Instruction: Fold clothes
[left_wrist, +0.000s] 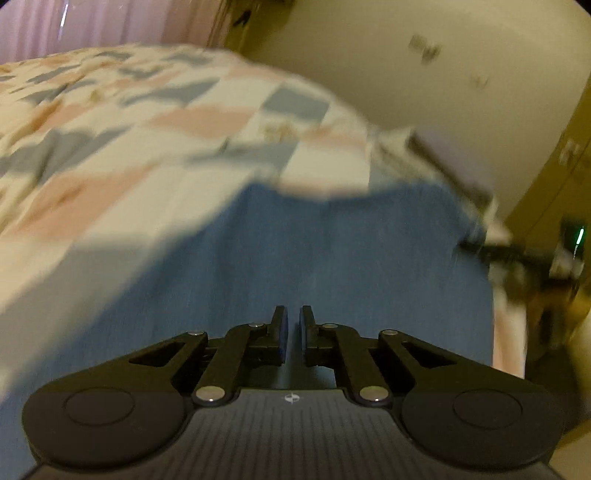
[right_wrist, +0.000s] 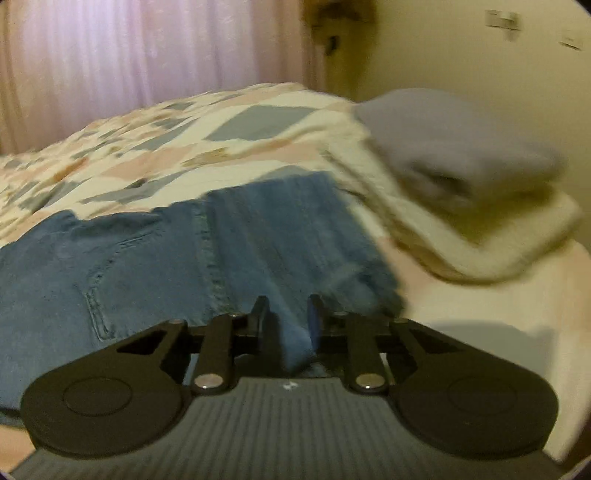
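Blue denim jeans (right_wrist: 147, 251) lie on a patchwork bedspread (right_wrist: 184, 147). In the right wrist view my right gripper (right_wrist: 286, 314) has a fold of the jeans' leg (right_wrist: 295, 347) between its fingers, which stand a little apart around the cloth. In the left wrist view the jeans (left_wrist: 295, 251) fill the middle. My left gripper (left_wrist: 293, 321) hovers over the denim with its jaws nearly closed and only a thin gap between them; no cloth shows between them. The right gripper shows blurred at the right edge of the left wrist view (left_wrist: 517, 254).
A folded grey garment (right_wrist: 461, 147) rests on a folded cream blanket (right_wrist: 498, 236) at the right side of the bed. Pink curtains (right_wrist: 147, 55) hang behind the bed. A cream wall (left_wrist: 443, 74) stands to the right. The bed's edge runs along the right.
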